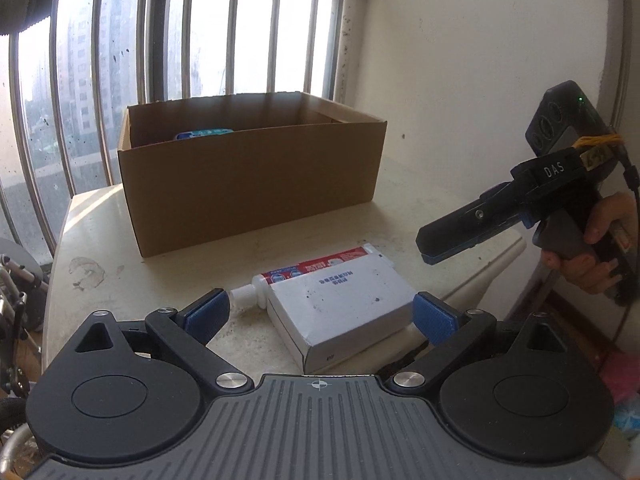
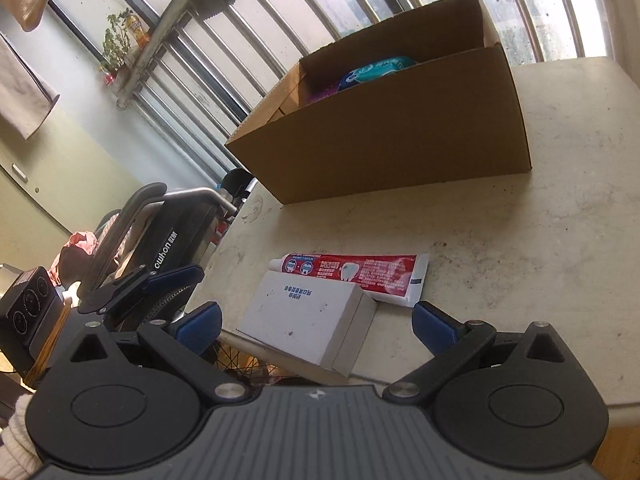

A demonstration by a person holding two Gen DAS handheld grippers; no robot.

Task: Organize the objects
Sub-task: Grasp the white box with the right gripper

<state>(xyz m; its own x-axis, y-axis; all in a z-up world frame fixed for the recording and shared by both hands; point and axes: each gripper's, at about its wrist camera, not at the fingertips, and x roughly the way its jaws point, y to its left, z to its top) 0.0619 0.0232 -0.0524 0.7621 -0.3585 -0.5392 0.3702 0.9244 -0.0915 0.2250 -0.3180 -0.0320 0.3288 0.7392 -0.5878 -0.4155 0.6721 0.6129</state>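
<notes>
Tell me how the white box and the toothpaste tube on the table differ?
The white box is a plain, stiff block with little print; the tube is flat, soft-looking and red and white with a tooth picture. The box sits at the table's near edge, seemingly overhanging it; the tube lies behind it, nearer the carton. The box partly hides the tube in the left view. Both lie flat, outside the carton, ungripped.

Both wrist views low, close over table, facing window; share cardboard box, white box.
</notes>
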